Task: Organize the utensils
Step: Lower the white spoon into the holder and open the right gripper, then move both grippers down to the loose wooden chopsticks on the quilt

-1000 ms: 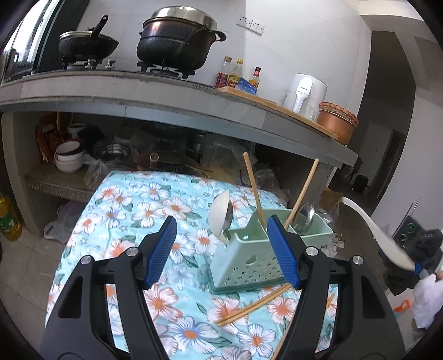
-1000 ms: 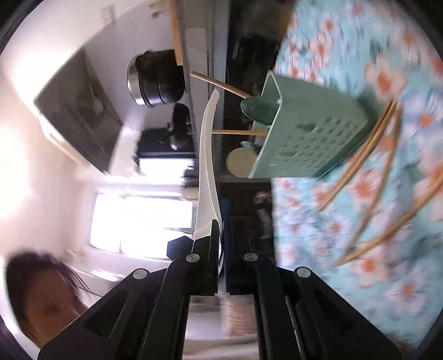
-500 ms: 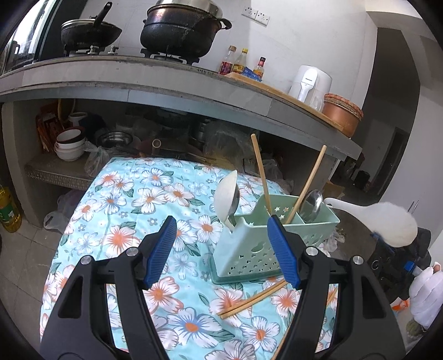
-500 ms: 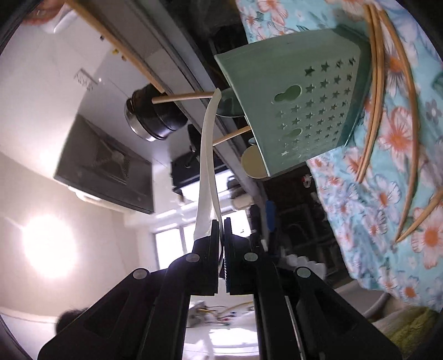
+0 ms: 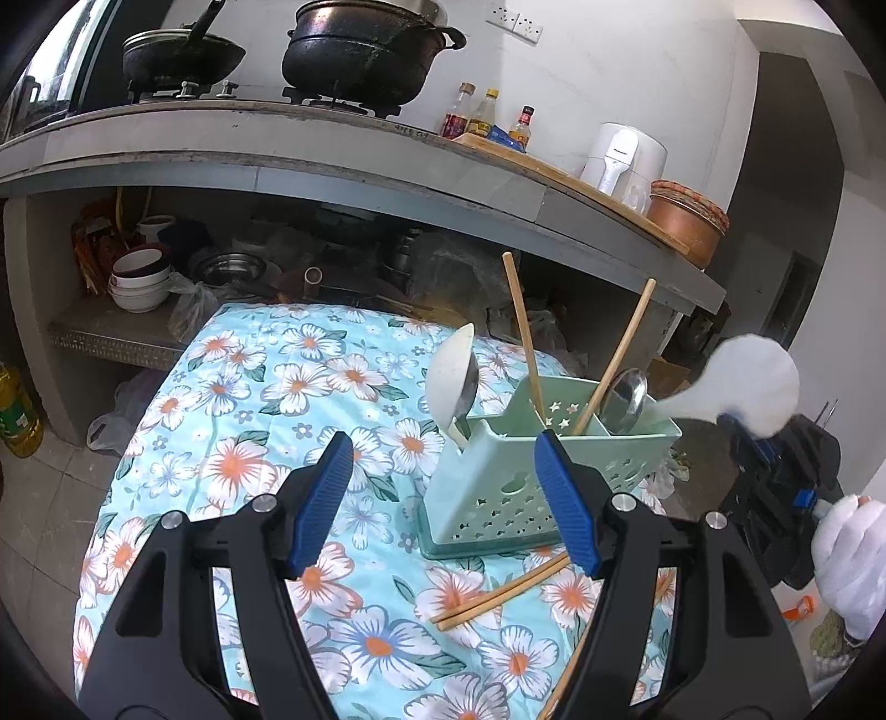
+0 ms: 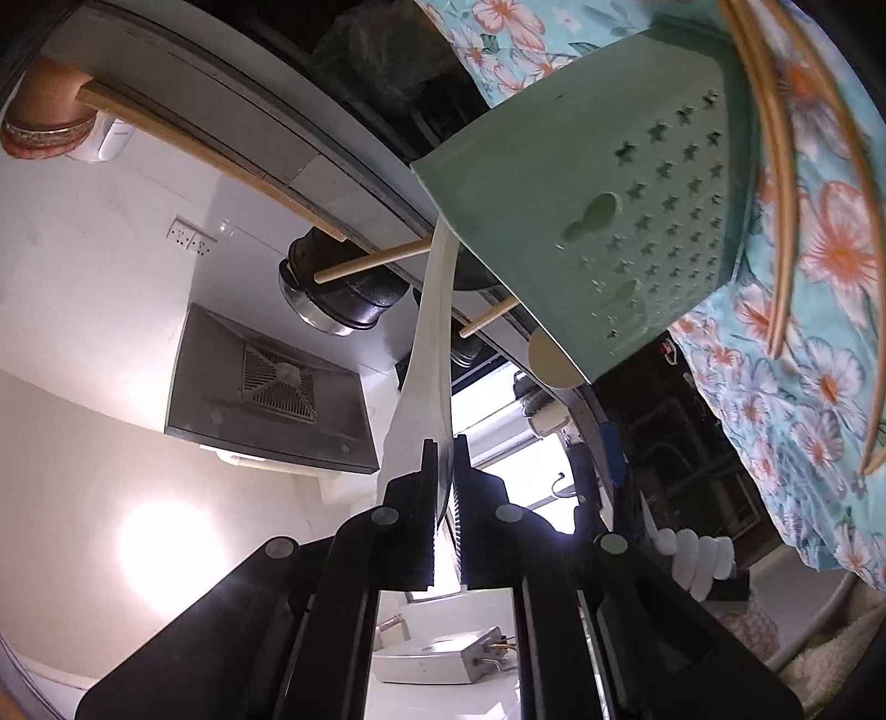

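A mint-green utensil caddy (image 5: 498,498) (image 6: 609,194) stands on the floral tablecloth (image 5: 249,443). It holds a white ladle (image 5: 451,376), a metal spoon (image 5: 626,393) and two upright chopsticks (image 5: 523,343). My right gripper (image 5: 745,429) (image 6: 446,448) grips a white rice paddle (image 5: 753,382) (image 6: 426,343) by its wide end. Its jaws are opening slightly with the paddle still between the pads. The paddle's handle reaches the caddy's right rim. My left gripper (image 5: 443,443) hovers open and empty in front of the caddy. Loose chopsticks (image 5: 498,595) (image 6: 775,166) lie on the cloth.
Behind the table runs a concrete counter (image 5: 332,149) with two black pots (image 5: 365,50), bottles, a white appliance (image 5: 623,155) and a copper bowl (image 5: 686,221). Bowls (image 5: 138,277) sit on the shelf below. A white-gloved hand (image 5: 853,554) holds the right gripper.
The right gripper has rolled and sunk, swinging the paddle's handle down to the caddy's rim. The caddy now fills more of the right wrist view. The left gripper stayed almost still.
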A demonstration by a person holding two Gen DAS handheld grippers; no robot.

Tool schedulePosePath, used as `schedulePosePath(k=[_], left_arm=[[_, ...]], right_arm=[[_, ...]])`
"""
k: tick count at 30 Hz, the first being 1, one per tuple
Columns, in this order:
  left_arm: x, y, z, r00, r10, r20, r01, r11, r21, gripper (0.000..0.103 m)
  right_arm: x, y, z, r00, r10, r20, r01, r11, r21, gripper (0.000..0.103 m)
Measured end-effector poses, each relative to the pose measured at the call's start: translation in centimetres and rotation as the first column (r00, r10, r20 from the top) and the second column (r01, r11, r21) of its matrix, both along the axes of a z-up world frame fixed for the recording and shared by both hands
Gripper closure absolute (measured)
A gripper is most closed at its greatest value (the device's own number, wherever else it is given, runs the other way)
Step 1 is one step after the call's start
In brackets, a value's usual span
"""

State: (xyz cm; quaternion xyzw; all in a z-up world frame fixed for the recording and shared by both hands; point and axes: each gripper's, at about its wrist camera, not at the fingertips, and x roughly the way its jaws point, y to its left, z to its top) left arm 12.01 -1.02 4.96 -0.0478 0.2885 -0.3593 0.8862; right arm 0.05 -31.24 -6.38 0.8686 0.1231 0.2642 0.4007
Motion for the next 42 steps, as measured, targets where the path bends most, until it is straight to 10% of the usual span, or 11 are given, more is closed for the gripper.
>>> schedulePosePath(k=[4, 7, 16, 20, 25, 30, 32, 38, 40, 42], left_arm=[[-0.1, 0.1, 0.0, 1.000, 0.000, 0.000, 0.000, 1.000, 0.002, 0.039], [-0.1, 0.2, 0.0, 1.000, 0.005, 0.000, -0.005, 1.000, 0.000, 0.039], [0.1, 1.0, -0.4, 1.000, 0.019, -0.016, -0.019, 1.000, -0.007, 0.036], [-0.1, 0.9, -0.4, 1.000, 0.010, -0.014, -0.010, 1.000, -0.007, 0.036], [-0.6, 0.7, -0.9, 0.999, -0.026, -0.020, 0.026, 1.000, -0.003, 0.036], [-1.8, -0.6, -2.3, 0.996, -0.080, -0.036, 0.081, 0.996, 0.022, 0.035], [-2.4, -1.3, -3.1, 0.994, -0.100, -0.053, 0.102, 0.994, 0.032, 0.035], [-4.5, -4.1, -5.5, 0.978, -0.184, -0.100, 0.192, 0.979, 0.070, 0.035], [-5.4, -5.3, -6.2, 0.969, -0.224, -0.101, 0.234, 0.967, 0.101, 0.035], [-6.1, -6.5, -6.8, 0.960, -0.257, -0.108, 0.270, 0.954, 0.127, 0.035]], right_arm=[[1.4, -0.6, 0.5, 1.000, -0.005, 0.001, 0.005, 1.000, 0.000, 0.090], [2.0, -1.4, 0.6, 0.999, -0.025, -0.030, 0.025, 1.000, -0.013, 0.062], [1.4, -4.4, 1.8, 0.994, -0.099, -0.036, 0.095, 0.989, -0.111, 0.049], [0.3, -5.6, 4.0, 0.996, -0.087, -0.026, 0.074, 0.941, -0.329, 0.049], [-3.2, -6.1, 7.9, 0.992, -0.123, -0.022, 0.069, 0.682, -0.728, 0.049], [-5.8, -2.9, 9.5, 0.967, -0.162, -0.198, -0.174, 0.154, -0.973, 0.046], [-6.2, -1.7, 8.5, 0.946, -0.170, -0.277, -0.276, 0.032, -0.961, 0.046], [-7.3, -0.5, 4.4, 0.852, -0.289, -0.437, -0.496, -0.178, -0.850, 0.043], [-7.5, -0.6, 3.6, 0.835, -0.317, -0.451, -0.519, -0.180, -0.835, 0.041], [-7.9, -1.4, 2.7, 0.836, -0.309, -0.454, -0.502, -0.094, -0.860, 0.041]])
